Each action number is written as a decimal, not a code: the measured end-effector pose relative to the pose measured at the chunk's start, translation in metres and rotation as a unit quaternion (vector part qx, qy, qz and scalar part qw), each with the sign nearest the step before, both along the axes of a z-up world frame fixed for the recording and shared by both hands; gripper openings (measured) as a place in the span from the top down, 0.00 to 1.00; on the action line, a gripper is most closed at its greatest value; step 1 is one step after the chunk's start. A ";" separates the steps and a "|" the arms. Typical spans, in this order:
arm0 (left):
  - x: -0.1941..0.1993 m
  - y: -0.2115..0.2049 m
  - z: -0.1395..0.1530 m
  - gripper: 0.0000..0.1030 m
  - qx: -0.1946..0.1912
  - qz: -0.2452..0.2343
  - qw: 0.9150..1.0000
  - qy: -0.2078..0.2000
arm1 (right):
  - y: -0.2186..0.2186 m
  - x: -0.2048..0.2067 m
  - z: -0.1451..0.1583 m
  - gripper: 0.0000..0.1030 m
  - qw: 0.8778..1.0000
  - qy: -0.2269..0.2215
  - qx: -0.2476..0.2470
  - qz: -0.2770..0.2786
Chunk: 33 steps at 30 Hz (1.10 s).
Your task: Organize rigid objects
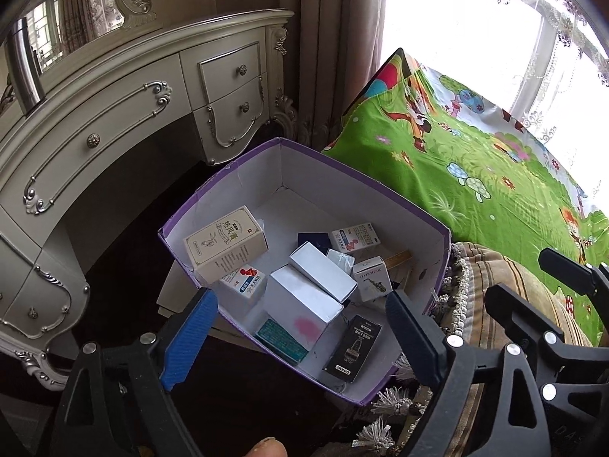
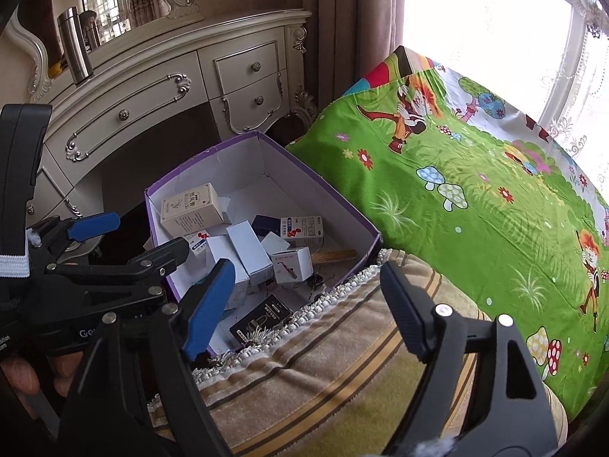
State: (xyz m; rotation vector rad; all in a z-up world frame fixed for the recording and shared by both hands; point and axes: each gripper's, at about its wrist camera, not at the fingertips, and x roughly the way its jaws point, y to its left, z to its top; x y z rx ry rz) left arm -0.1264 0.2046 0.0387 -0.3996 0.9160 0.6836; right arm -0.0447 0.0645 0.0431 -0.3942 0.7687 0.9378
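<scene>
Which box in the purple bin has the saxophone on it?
Find the purple-rimmed cardboard bin beside the green cartoon bedsheet. Near its bed-side wall stands a small white cube-shaped box. Only it shows a saxophone drawing.

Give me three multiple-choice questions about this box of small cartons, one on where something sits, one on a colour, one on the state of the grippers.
1. Where is the black carton in the purple-edged box?
A. near corner
B. far corner
C. on the bedsheet

2. What colour dominates the cartoon bedsheet?
A. red
B. green
C. grey

3. How do the left gripper and right gripper stand?
A. both shut on cartons
B. one holds a carton
C. both open, empty

Answers: 1 A, it lies at the box's near end by the left gripper. 2 B, green grass fills the print. 3 C, the jaws are wide apart with nothing between them.
</scene>
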 end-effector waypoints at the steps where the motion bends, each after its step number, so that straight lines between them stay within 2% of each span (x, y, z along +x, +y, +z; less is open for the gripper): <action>1: 0.000 0.000 0.000 0.11 0.000 0.000 1.000 0.001 | -0.001 0.000 0.000 0.21 1.000 -0.002 0.000 -0.002; 16: -0.004 0.002 0.004 0.10 0.003 0.017 1.000 0.008 | -0.012 0.018 -0.005 0.21 0.999 0.017 0.003 -0.039; 33: -0.002 0.000 0.001 0.10 -0.001 0.013 1.000 0.011 | -0.010 0.019 -0.009 0.21 0.999 0.023 -0.004 -0.036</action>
